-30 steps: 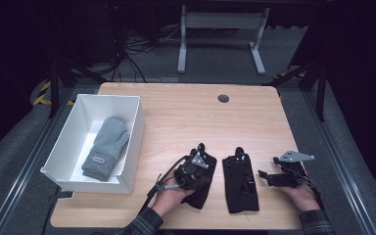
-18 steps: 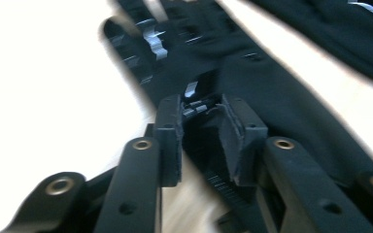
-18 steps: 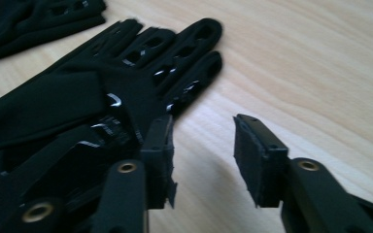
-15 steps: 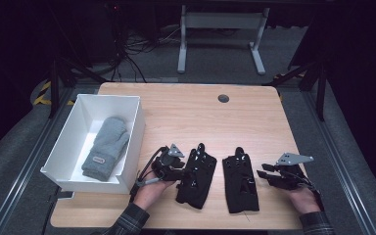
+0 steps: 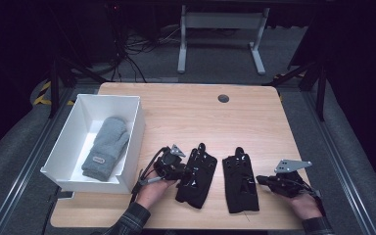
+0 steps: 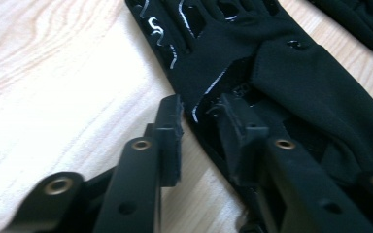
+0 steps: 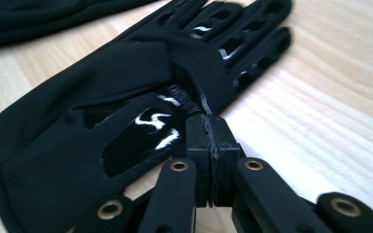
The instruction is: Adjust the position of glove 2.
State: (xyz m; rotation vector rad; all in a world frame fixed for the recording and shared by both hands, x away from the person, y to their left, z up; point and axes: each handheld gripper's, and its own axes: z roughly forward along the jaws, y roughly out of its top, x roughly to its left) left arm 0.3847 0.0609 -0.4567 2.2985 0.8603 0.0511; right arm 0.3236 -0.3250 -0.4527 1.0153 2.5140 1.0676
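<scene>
Two black gloves with glossy print lie flat near the table's front edge, the left glove and the right glove. My left gripper is open at the left glove's edge, one jaw resting on the fabric and the other over bare wood. My right gripper is shut, with its tips touching the right glove's thumb edge and no fabric visible between the jaws. A grey mitten lies in the white bin at the left.
The wooden table has a round cable hole at the back. A person's hands come in from the bottom edge. Beyond the table are a metal stand and loose cables on a dark floor.
The left gripper drew back off the left glove toward the bin, leaving it flat, then returned to its edge. The right gripper crept left toward the right glove.
</scene>
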